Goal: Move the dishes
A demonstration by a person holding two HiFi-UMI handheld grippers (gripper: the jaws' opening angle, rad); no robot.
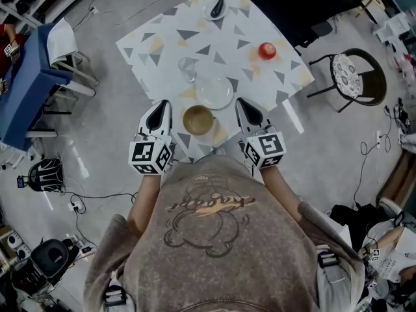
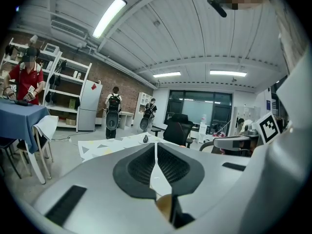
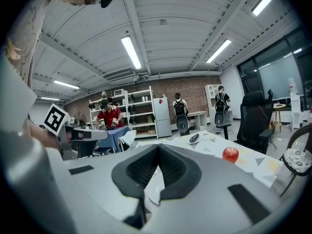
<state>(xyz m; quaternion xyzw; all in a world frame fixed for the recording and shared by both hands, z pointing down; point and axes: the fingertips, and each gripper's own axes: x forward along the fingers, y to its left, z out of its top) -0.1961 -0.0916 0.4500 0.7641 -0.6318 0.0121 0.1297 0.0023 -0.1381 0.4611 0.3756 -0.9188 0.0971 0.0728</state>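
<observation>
Jaws: left gripper [image 1: 160, 109] and right gripper [image 1: 244, 108] were held together, empty, flanking the bowl [image 1: 198, 119];
Risk: bowl could be knocked by unopened jaws

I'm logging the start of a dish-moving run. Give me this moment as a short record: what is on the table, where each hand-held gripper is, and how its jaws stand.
table: cloth with a triangle pattern
near edge: brown bowl
behind the bowl: clear plate, then a glass
right side: red apple
far end: small dish holding a dark object
left hand-held gripper: left of the bowl, apart from it, jaws shut, empty
right hand-held gripper: right of the bowl, apart from it, jaws shut, empty
</observation>
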